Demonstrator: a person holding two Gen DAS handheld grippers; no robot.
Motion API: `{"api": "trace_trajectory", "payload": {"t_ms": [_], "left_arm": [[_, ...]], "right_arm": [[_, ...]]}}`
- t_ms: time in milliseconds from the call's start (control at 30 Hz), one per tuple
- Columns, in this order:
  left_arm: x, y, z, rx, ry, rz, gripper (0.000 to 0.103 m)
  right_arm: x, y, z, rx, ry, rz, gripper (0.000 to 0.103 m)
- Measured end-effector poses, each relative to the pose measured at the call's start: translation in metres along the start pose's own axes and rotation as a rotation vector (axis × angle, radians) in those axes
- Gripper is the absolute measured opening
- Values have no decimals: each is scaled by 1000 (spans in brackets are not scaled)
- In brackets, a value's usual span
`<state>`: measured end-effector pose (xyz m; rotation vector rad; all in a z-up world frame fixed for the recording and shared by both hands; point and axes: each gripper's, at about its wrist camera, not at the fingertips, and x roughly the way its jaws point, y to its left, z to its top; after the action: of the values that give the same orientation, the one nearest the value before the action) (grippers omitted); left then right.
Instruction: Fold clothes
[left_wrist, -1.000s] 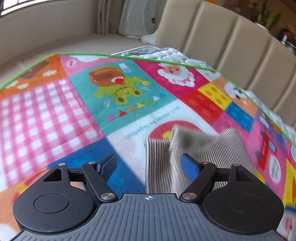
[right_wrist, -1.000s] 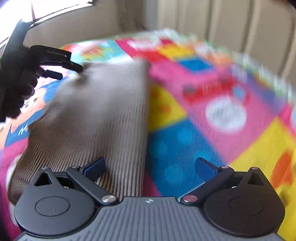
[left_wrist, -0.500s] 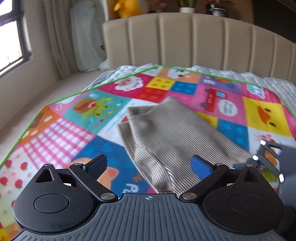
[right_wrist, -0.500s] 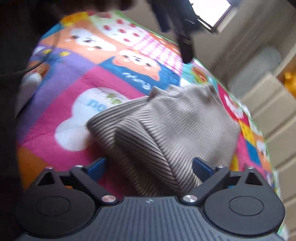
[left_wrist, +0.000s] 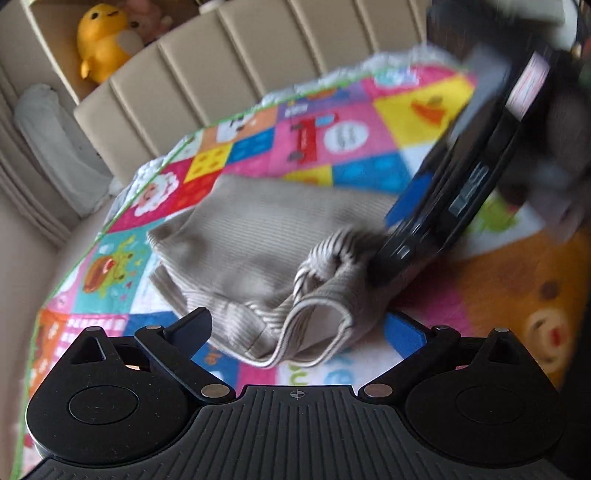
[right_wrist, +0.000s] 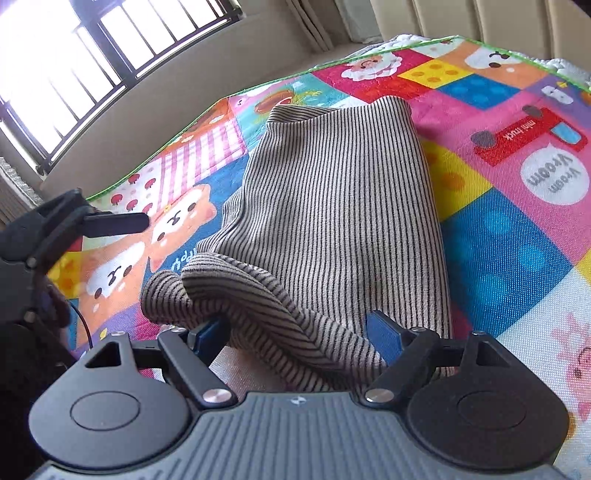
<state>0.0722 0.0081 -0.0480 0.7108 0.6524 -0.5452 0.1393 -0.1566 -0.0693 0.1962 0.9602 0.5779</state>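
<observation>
Striped top (right_wrist: 332, 206) lies part-folded mid-frame, near end bunched; my right gripper (right_wrist: 299, 332) and left gripper (left_wrist: 295, 326) both gape, holding nothing.

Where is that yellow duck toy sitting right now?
In the left wrist view, the yellow duck toy sits at the top left, in a nook behind the beige padded headboard, beyond the colourful mat.

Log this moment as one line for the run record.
fold clothes | striped garment bunched at near end on play mat | left gripper open, at hem | right gripper open, straddling bunched fabric
</observation>
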Motion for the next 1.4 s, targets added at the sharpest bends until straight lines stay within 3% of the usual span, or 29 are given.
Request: {"api": "trace_trajectory", "payload": {"t_ms": [67,133,233,367,433,467,500,533,667,800,833,900,1033,1133,1233,1267,1367,1400], "left_arm": [[19,-6,-2,47,36,75,102],[31,-1,-2,33,53,90,103],[37,17,-3,-84,79,46,103],[42,40,-7,-241,113,-9,103],[44,50,-6,-314,119,-36,103],[45,55,-6,-348,119,-49,103],[44,59,-7,-384,112,-60,103],[43,63,-8,-405,103,-63,103],[19,83,-12,-473,13,-80,102],[-22,132,-33,-725,-160,-137,103],[-26,143,-38,-793,-189,-131,103],[-14,152,-32,-815,-158,-102,103],[40,127,-9,-586,-31,-132,103],[76,103,-6,-415,84,-103,103],[88,100,-19,-419,131,-127,103],[88,104,-24,-444,133,-143,103],[80,120,-38,-527,117,-146,103],[76,125,-44,-560,114,-138,103]], "right_arm": [[-3,8,2,-89,-4,-26,85],[-8,27,-4,-262,-38,-89,88],[-5,57,-25,-572,-86,-203,94],[23,73,-51,-837,-84,-354,95],[38,80,-67,-1016,-125,-448,94],[43,82,-71,-1090,-145,-482,86],[48,84,-71,-1131,-149,-498,69],[52,86,-68,-1156,-142,-506,62],[60,94,-43,-1159,-73,-502,29],[45,103,-41,-1289,41,-481,22],[38,105,-45,-1332,77,-472,22],[22,109,-54,-1397,154,-444,22],[-10,119,-71,-1506,279,-396,22],[-32,131,-77,-1562,344,-372,22],[-39,138,-64,-1664,391,-358,22],[-36,138,-54,-1684,405,-348,26],[-13,132,-10,-1704,418,-308,61],[0,128,1,-1728,414,-301,65]]}}
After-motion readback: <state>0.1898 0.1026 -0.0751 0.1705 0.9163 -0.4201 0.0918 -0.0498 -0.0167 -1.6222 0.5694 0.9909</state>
